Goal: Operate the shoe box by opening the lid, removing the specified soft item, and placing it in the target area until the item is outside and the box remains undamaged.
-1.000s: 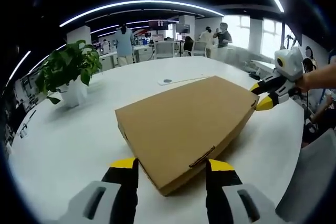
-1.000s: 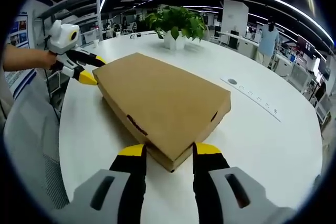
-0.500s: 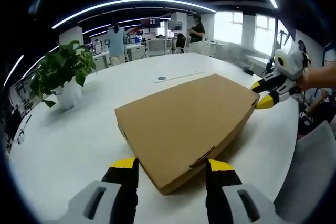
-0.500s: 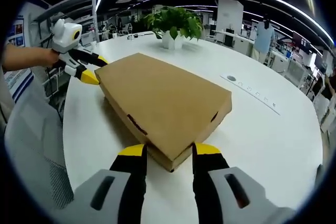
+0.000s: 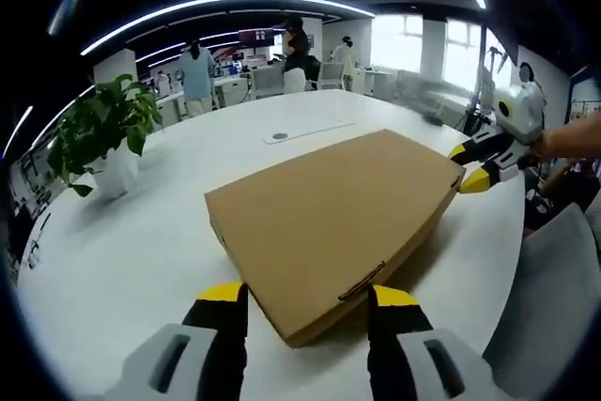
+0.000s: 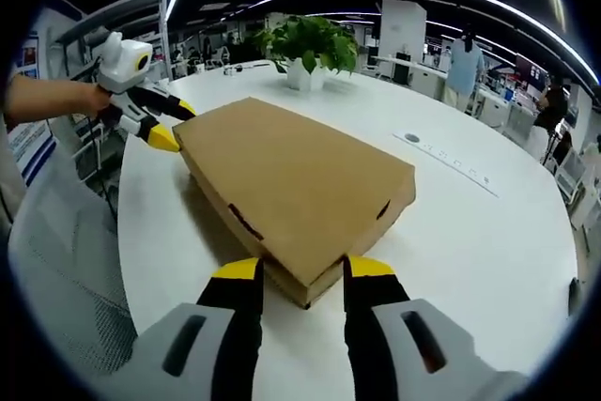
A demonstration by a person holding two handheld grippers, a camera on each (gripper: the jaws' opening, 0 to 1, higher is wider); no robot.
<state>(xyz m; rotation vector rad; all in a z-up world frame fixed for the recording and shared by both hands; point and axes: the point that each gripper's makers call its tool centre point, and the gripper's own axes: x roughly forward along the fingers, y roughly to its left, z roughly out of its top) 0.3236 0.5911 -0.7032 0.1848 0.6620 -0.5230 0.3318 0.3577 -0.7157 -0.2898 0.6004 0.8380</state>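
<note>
- Left gripper view: your left gripper (image 5: 302, 300) stands with its jaws spread, one yellow tip on each side of the near corner of the shoe box (image 5: 333, 218). The tips sit just beside the cardboard; I cannot tell whether they touch it. The box lies flat on the white table (image 5: 122, 241) with its lid down and closed. At the far corner of the box your right gripper (image 5: 472, 168) comes in from the right, its yellow tips at the box edge.
- Same view, surroundings: a potted plant (image 5: 99, 133) stands well apart from the box, to the far left of the table. A chair back (image 5: 554, 298) shows at the right edge.
- Right gripper view: your right gripper (image 6: 299, 274) is likewise spread, straddling its near corner of the box (image 6: 291, 185). The left gripper (image 6: 161, 125) meets the opposite corner at the upper left, with your hand (image 6: 99, 100) behind it. The lid seam along the side looks shut, with no gap.
- Progress, as I judge it: nothing of the task is done yet. The lid is still on, the soft item is hidden inside, and no target area can be made out.
- What is left for you: lift the lid without creasing the cardboard, take out the soft item, and set it down outside the box.
</note>
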